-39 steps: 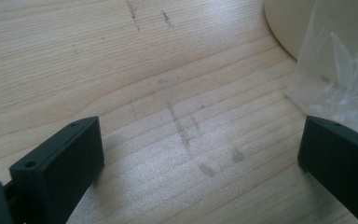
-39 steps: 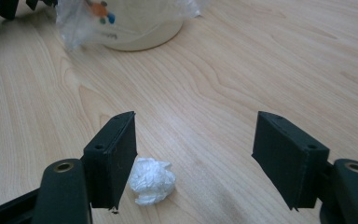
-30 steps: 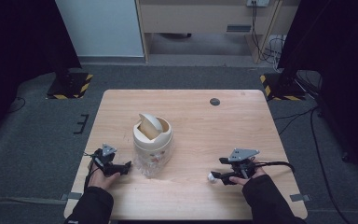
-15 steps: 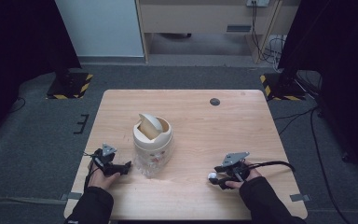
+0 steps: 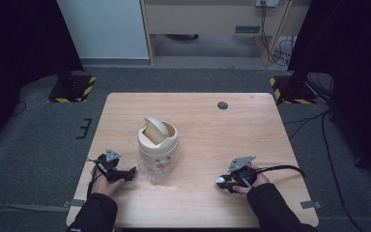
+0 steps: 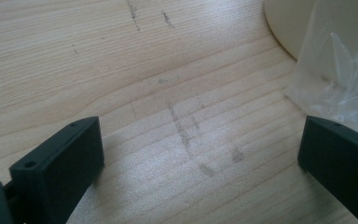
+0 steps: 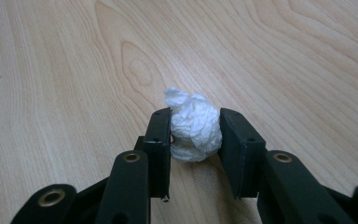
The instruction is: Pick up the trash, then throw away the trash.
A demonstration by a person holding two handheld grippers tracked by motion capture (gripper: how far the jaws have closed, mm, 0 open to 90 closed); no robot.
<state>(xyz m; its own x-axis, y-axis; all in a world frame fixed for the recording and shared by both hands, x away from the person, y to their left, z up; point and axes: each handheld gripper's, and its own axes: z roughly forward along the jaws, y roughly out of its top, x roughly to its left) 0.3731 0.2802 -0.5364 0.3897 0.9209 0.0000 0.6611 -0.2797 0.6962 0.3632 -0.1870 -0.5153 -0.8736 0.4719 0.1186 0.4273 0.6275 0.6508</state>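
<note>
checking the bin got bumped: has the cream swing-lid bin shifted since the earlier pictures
No. The cream swing-lid plastic bin stands at the same spot, equally far from the round dark hole in the wooden table.

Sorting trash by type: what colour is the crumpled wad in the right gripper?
White, seen best in the right gripper view: crumpled wad.

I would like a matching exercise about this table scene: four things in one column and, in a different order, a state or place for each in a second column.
1. paper ball
2. left gripper
3. small bin
4. clear plastic bag

a. jaws wide apart
b. squeezed between black jaws
c. in the table's middle, flap lid tilted
d. crumpled, against the bin's near side

Pairs: 1-b, 2-a, 3-c, 4-d
</note>
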